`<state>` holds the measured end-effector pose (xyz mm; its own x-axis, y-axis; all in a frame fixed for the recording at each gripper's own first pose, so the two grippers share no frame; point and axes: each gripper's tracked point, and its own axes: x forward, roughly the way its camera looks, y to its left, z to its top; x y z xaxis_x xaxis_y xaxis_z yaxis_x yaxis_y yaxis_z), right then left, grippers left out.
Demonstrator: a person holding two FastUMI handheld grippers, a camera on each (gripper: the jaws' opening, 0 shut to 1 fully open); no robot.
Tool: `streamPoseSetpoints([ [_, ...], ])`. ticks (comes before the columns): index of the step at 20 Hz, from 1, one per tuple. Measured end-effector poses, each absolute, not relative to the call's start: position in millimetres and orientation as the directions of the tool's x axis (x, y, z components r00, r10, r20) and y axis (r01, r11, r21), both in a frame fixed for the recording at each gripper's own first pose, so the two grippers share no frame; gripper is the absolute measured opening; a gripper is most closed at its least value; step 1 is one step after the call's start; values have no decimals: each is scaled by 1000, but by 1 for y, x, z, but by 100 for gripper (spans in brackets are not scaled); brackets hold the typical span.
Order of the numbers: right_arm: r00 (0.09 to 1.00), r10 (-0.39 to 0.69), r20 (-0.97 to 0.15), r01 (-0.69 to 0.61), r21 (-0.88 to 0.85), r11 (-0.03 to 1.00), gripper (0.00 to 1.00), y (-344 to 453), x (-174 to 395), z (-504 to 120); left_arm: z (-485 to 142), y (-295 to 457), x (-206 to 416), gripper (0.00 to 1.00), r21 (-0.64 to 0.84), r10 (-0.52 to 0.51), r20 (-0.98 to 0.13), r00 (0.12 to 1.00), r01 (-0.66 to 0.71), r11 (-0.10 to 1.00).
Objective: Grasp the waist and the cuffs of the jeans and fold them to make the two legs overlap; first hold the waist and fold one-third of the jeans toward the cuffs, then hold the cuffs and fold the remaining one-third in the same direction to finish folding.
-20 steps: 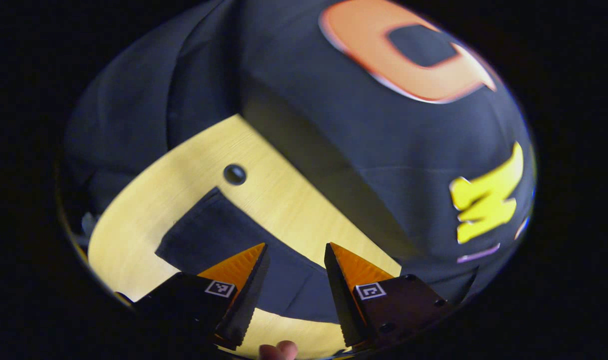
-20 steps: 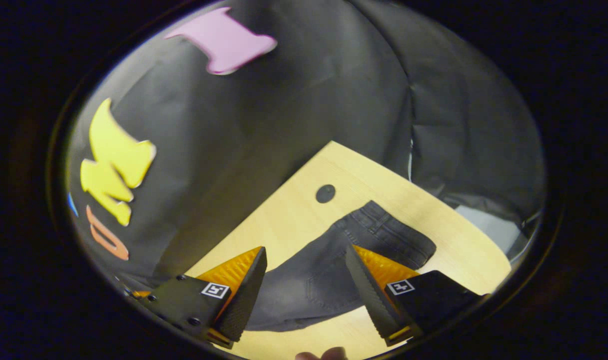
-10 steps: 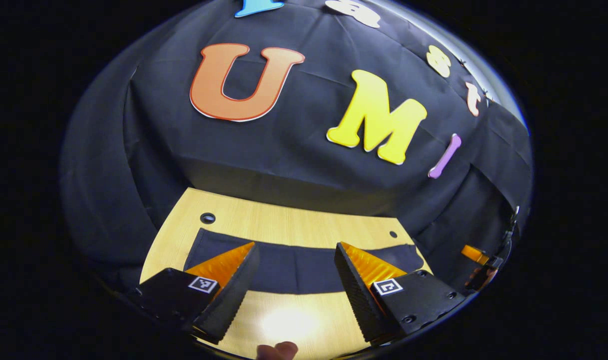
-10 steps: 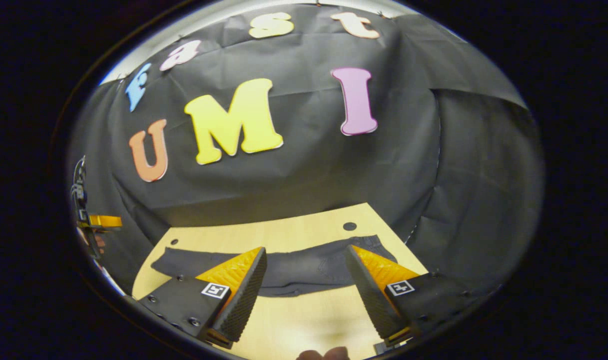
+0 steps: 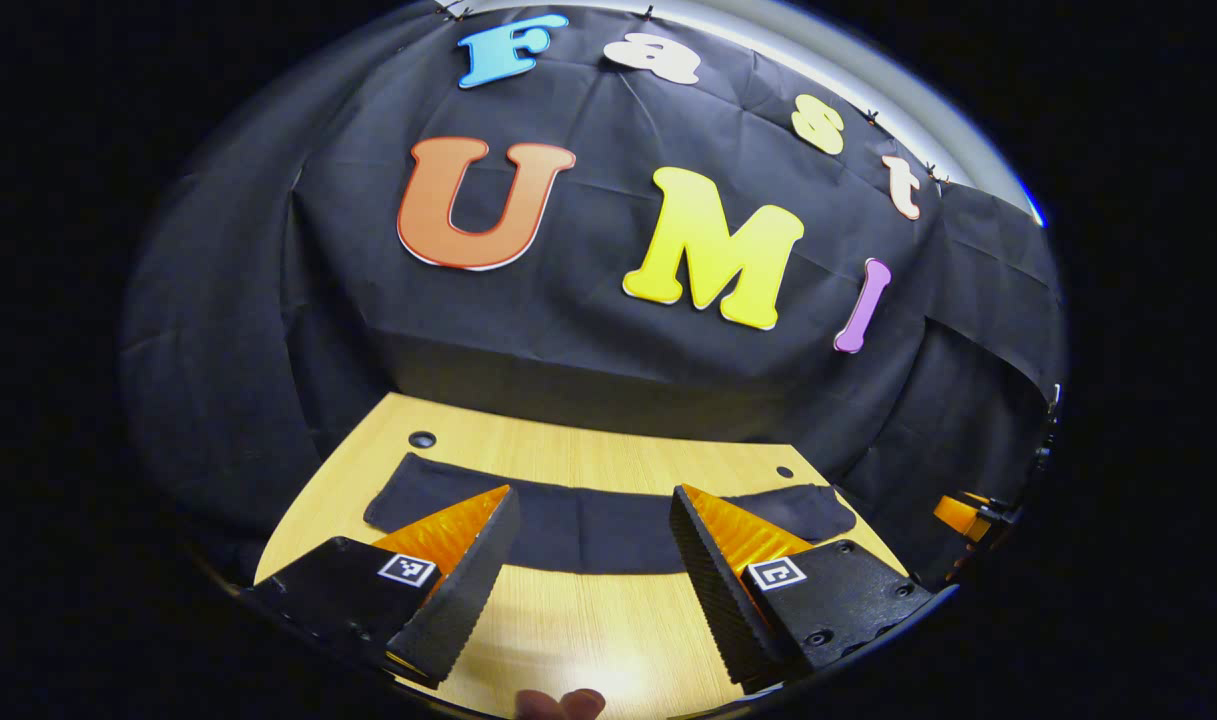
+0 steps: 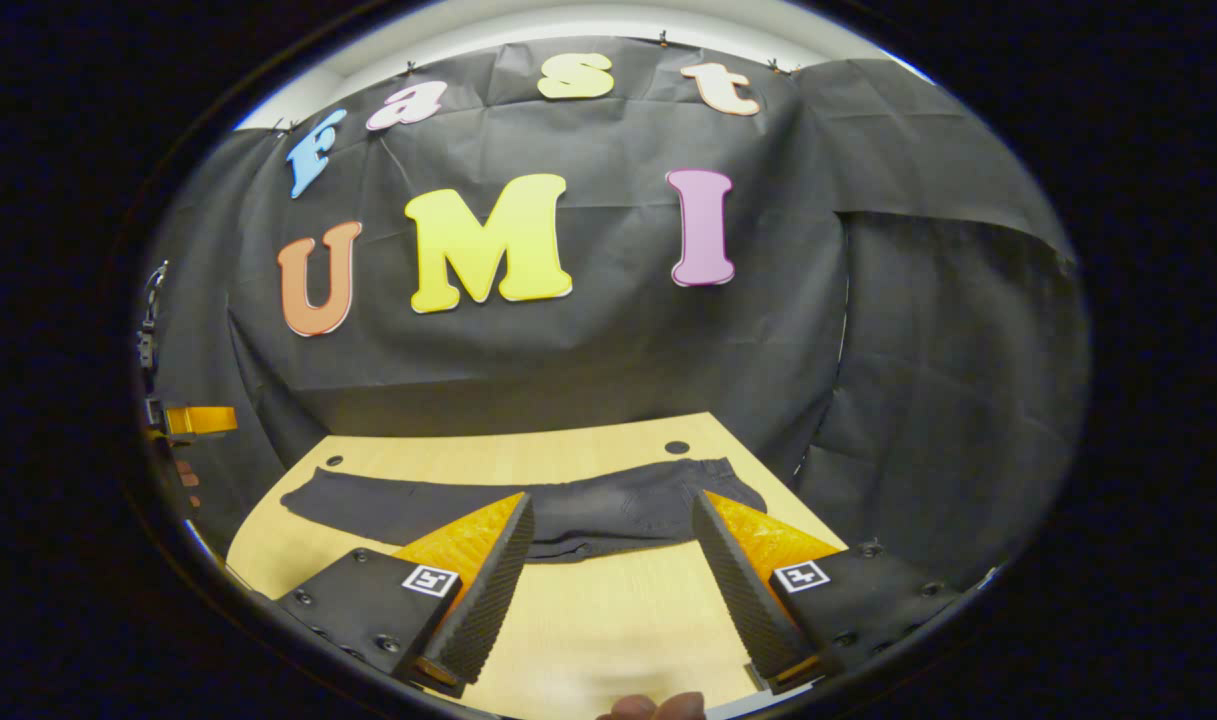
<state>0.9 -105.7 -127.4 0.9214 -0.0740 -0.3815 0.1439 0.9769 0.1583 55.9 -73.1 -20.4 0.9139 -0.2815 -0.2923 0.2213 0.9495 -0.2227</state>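
Dark jeans (image 5: 598,520) lie flat and stretched out sideways across the wooden table (image 5: 578,640), cuffs at the left and waist at the right. In the right gripper view the jeans (image 6: 588,505) show their waist and pockets toward the right end. My left gripper (image 5: 593,520) is held above the near table edge, open and empty, facing the legs. My right gripper (image 6: 613,525) hovers the same way near the waist half, open and empty. Both are short of the cloth.
The table (image 6: 588,640) has small round holes (image 5: 422,439) near its back corners. Black cloth walls close in behind and beside it. The other gripper (image 6: 193,420) and a hand appear at the far left of the right gripper view.
Both views have swung from a tilted, close look at the jeans' ends to a level, pulled-back look at the whole table; in the last half second they rose slightly. Both grippers stayed open.
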Motion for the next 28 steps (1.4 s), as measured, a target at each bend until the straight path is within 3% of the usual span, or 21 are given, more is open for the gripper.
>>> streamPoseSetpoints([
  [4, 896, -113, -430, 211, 188, 959, 98, -151, 25, -164, -14, -68, 69, 100, -183, -219, -272, 937, 173, 968],
  [8, 851, -157, -501, 296, 212, 931, 93, -212, 89, -230, -11, -74, 88, 97, -148, -151, -276, 949, 114, 982],
  [9, 839, -167, -517, 314, 211, 926, 98, -228, 104, -250, -10, -75, 93, 97, -136, -129, -276, 953, 94, 986],
  [11, 810, -172, -560, 354, 234, 905, 99, -253, 132, -290, -8, -81, 103, 97, -121, -93, -282, 955, 61, 991],
  [15, 758, -189, -624, 427, 257, 867, 99, -295, 177, -352, -14, -104, 114, 97, -107, -72, -315, 946, 40, 993],
  [22, 719, -165, -676, 405, 214, 889, 99, -301, 202, -399, -33, -124, 126, 97, -120, -72, -376, 924, 28, 992],
  [23, 721, -156, -675, 395, 216, 893, 94, -302, 202, -396, -35, -122, 125, 97, -122, -65, -380, 923, 20, 992],
  [26, 726, -83, -683, 378, 295, 877, 93, -295, 207, -403, -39, -113, 121, 97, -132, -45, -391, 919, -8, 991],
  [28, 733, -54, -678, 353, 311, 882, 75, -291, 209, -405, -42, -105, 120, 97, -147, -33, -401, 916, -28, 989],
])
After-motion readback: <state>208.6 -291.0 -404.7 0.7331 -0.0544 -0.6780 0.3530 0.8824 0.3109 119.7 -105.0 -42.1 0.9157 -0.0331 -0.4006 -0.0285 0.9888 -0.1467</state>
